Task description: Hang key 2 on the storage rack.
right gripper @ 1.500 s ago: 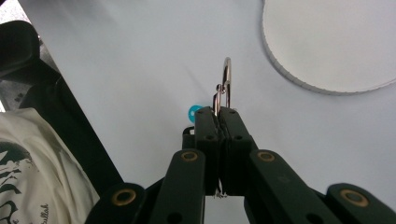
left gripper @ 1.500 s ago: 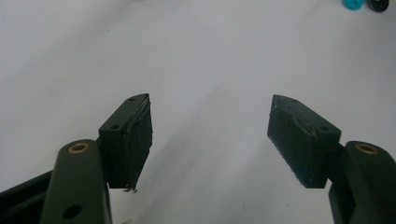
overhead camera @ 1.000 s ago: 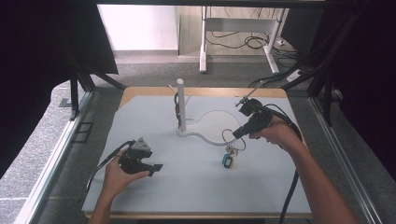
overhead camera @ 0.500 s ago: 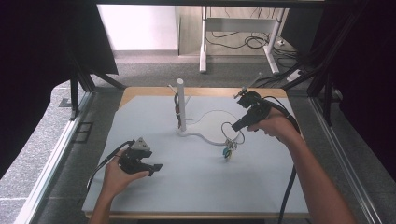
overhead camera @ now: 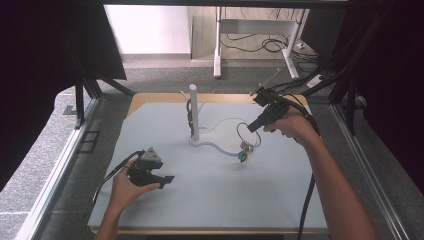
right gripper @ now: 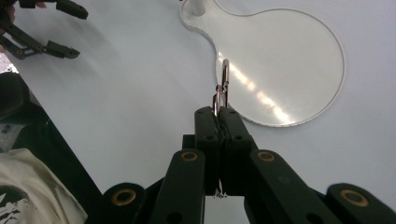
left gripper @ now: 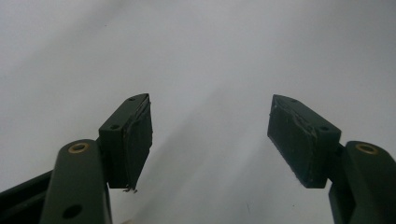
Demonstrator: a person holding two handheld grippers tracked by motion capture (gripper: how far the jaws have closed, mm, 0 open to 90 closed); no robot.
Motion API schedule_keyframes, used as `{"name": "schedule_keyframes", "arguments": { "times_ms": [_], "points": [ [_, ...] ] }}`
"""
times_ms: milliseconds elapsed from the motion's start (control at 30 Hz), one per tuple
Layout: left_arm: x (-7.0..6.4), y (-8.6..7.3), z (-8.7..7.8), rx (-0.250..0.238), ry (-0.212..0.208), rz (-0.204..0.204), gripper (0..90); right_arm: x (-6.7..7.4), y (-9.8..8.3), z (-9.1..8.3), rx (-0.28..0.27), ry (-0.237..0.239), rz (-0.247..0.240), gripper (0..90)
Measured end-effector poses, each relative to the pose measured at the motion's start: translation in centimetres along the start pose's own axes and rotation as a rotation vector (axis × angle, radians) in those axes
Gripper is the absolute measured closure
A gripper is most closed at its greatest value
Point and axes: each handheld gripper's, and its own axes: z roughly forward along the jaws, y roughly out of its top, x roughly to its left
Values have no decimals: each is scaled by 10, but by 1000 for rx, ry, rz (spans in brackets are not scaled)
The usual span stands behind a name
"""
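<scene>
A metal key ring [overhead camera: 248, 134] with a small bunch of keys [overhead camera: 243, 154] dangling under it hangs from my right gripper [overhead camera: 253, 127], just above the mat at centre right. In the right gripper view the jaws [right gripper: 219, 112] are shut on the ring [right gripper: 224, 84], which stands edge-on above the stand's clear round base plate [right gripper: 280, 60]. The white stand's post [overhead camera: 194, 111] rises left of the keys. My left gripper [overhead camera: 165, 181] rests low at front left; in the left gripper view its jaws [left gripper: 210, 135] stand open over bare mat.
A dark bunch [overhead camera: 189, 114] hangs on the post's left side. The stand's curved clear base [overhead camera: 220, 146] lies on the grey-white mat [overhead camera: 210, 200]. The left gripper [right gripper: 63, 28] shows at the right gripper view's top left. Dark frame rails flank the table.
My right gripper has risen and shifted toward the stand with the key ring; the keys have come up off the mat. The left gripper has stayed put.
</scene>
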Motion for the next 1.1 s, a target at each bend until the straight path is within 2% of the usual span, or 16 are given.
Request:
{"name": "schedule_keyframes", "arguments": {
  "times_ms": [333,767,833,900,933,1033,1100],
  "points": [
    [0,-1,-2,-4,4,1,314,3,23,3,-8,-18,-7,879],
    [1,-1,-1,7,1,6,311,0,38,7,-22,-15,9,878],
    [2,-2,-1,3,-3,2,311,-1,40,7,-23,-18,11,878],
    [5,-4,-1,-1,-22,-27,311,-1,41,6,-25,-20,14,878],
    [8,-6,1,5,-13,-42,312,-2,42,6,-29,-26,15,878],
    [9,-7,0,8,-6,-41,312,-3,45,6,-34,-26,20,878],
    [8,-7,-1,1,-18,-47,313,-4,47,6,-35,-26,24,878]
  ]
}}
